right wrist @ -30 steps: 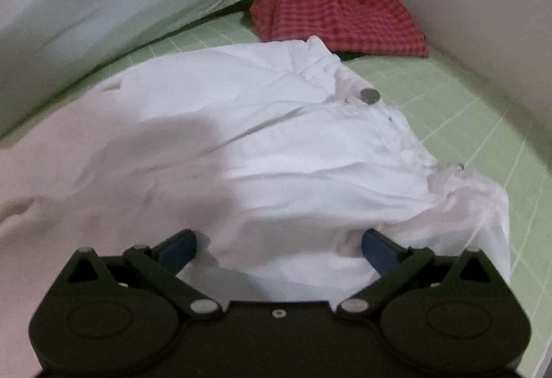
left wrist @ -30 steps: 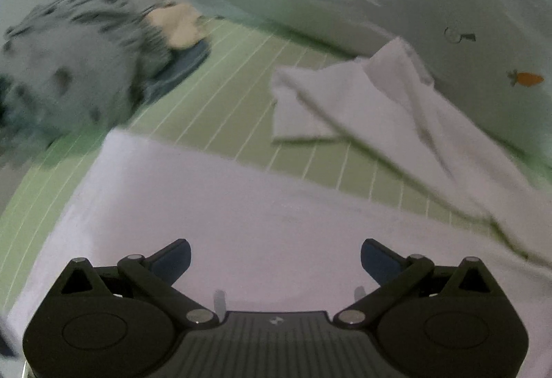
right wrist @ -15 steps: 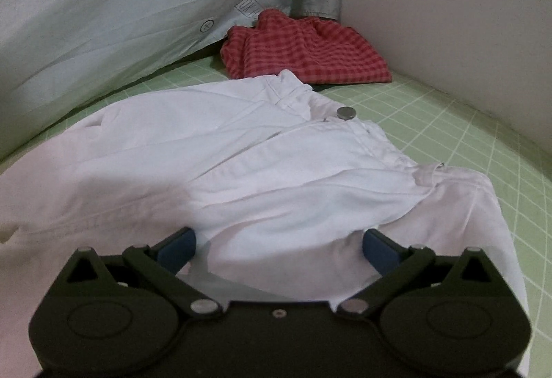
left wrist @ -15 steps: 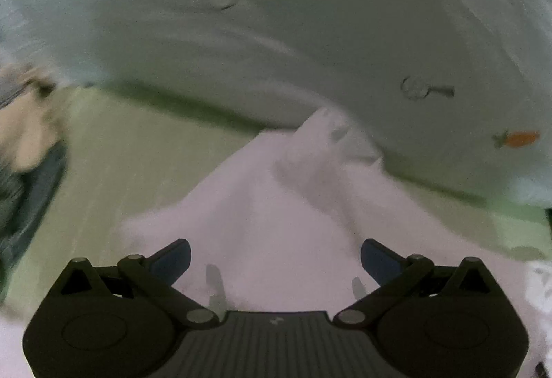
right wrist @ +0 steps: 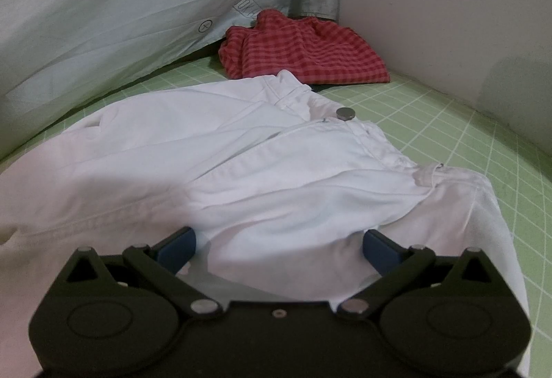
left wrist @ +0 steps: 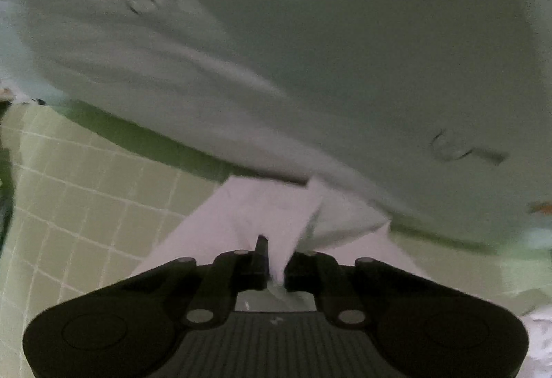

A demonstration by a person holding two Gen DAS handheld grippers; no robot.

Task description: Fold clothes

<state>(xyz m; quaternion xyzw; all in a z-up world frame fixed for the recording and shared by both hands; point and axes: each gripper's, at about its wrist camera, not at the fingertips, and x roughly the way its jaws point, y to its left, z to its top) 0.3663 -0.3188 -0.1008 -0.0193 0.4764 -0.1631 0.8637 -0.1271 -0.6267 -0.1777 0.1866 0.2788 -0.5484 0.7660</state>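
- Since a second ago, the left tool [left wrist: 274,269] has travelled across the green grid mat [left wrist: 86,191] from the broad white cloth toward the pale pillow [left wrist: 345,50], and its jaws, wide apart then, are now closing on a pinch of the white trousers [left wrist: 276,212].
- White fabric sits between the left tool's fingers [left wrist: 259,252]; the pads press on it, with a fold of cloth rising out of the narrow gap.
- Ahead of my left tool the narrow end of the white trousers lies on the mat, its far edge reaching the foot of the pillow.
- That view is blurred, so I cannot tell finer detail of the fold.
- My right tool [right wrist: 277,245] has barely shifted; its blue pads [right wrist: 177,245] stand well apart, one on each side of a hump of the white trousers [right wrist: 258,153].
- Cloth lies between the right tool's jaws but I see neither pad pressing on it.
- From the right wrist view, the waistband end of the trousers points away from me, with a metal button [right wrist: 345,112] near its far edge.
- Just beyond the waistband lies a red checked garment [right wrist: 307,53], crumpled against the pillow [right wrist: 120,16] and near the wall [right wrist: 448,16].
- On the right the green mat [right wrist: 448,136] runs bare up to the wall.
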